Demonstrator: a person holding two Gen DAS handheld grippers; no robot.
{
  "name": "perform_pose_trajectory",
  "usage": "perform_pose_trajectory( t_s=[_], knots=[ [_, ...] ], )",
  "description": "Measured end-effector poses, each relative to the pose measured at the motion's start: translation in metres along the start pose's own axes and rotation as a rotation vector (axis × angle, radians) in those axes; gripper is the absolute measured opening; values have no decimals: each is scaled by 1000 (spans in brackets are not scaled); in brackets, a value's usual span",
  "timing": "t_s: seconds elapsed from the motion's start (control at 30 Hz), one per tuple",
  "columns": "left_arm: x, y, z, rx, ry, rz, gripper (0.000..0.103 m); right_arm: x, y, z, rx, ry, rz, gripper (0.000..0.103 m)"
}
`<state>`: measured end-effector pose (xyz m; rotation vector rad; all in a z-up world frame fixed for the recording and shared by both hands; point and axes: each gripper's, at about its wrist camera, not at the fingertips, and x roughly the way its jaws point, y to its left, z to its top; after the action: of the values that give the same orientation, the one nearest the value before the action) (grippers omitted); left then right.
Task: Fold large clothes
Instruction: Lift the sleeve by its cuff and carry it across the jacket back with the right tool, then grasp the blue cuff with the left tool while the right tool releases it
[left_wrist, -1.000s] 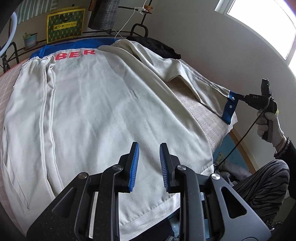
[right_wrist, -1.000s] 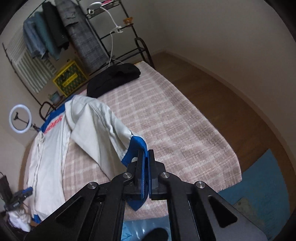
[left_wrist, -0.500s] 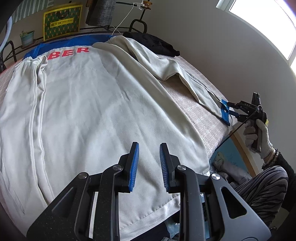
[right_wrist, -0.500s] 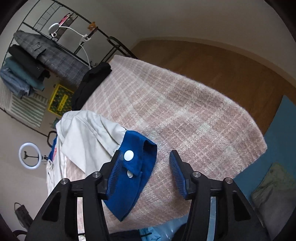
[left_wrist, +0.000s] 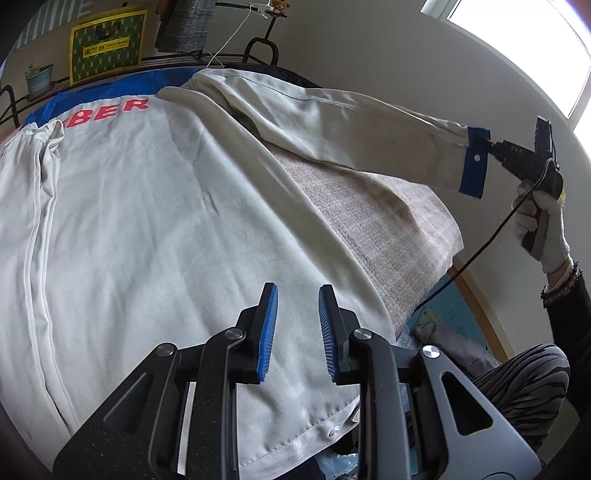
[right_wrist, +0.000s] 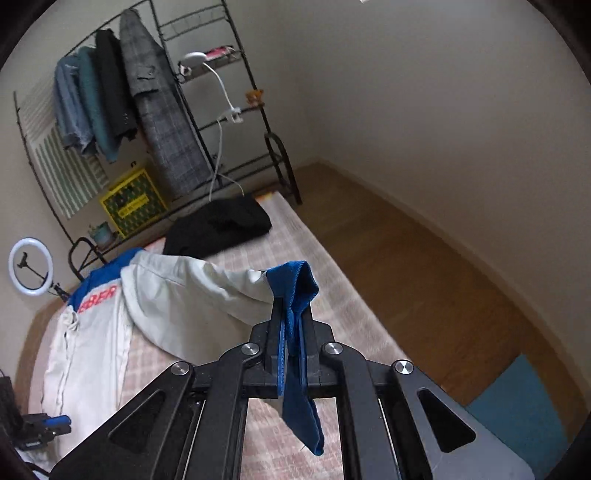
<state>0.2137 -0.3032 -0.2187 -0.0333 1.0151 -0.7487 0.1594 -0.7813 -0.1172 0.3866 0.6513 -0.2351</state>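
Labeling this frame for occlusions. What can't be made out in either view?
- Jacket lettering: left wrist view shows only "BER"; a fold of cloth covers the start.
- Jacket hem: left wrist view, hidden behind the left gripper.
- Cuff: right wrist view, its pinched part is hidden between the right gripper fingers.
- Black garment: right wrist view, blurred; type unclear.
- Yellow crate print: too small to read.

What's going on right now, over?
Right gripper shut on blue cuff, sleeve lifted. Left gripper open over cream jacket. Black garment beyond.
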Motion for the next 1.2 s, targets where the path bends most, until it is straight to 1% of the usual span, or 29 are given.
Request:
perform_pose_trajectory(
  t_s=[0.1,0.13,0.27,0.33,0.47,0.57,0.7,0.8,0.87,0.93,1.0,1.07,1.1,1.13,1.17,1.2],
  knots=[
    [-3,2,-1,-3,-7,-2,22,-17,40,12,-126,-27,24,4],
    [-5,2,-2,-2,-10,0,22,-23,56,11,-175,-33,32,4],
    [-19,6,-5,1,-30,6,22,-34,98,-1,-288,-30,67,4],
    [-28,8,-7,7,-43,9,22,-41,114,-7,-320,-34,78,4],
    [-46,12,-10,5,-72,15,22,-58,143,-16,-363,-48,130,4],
    [-61,20,-13,-18,-100,20,22,-76,171,-27,-427,-55,185,4],
    [-80,34,-21,-67,-129,13,22,-96,207,-57,-518,-32,280,4],
    [-91,43,-28,-105,-144,4,22,-100,233,-89,-573,28,372,4],
    [-96,46,-32,-127,-148,-12,22,-97,251,-113,-618,76,415,4],
    [-99,48,-35,-149,-152,-39,22,-87,268,-140,-662,148,461,4],
    [-98,48,-38,-170,-148,-66,22,-76,279,-165,-700,208,483,4],
    [-94,47,-43,-180,-136,-75,22,-62,290,-188,-730,294,521,5],
    [-91,46,-45,-185,-129,-79,22,-57,293,-195,-748,334,540,6],
    [-89,45,-47,-189,-123,-82,23,-52,297,-203,-778,366,549,9],
    [-86,45,-50,-196,-115,-87,26,-52,300,-209,-804,388,549,10],
    [-81,44,-54,-203,-105,-95,34,-54,301,-213,-817,417,566,11]
  ],
)
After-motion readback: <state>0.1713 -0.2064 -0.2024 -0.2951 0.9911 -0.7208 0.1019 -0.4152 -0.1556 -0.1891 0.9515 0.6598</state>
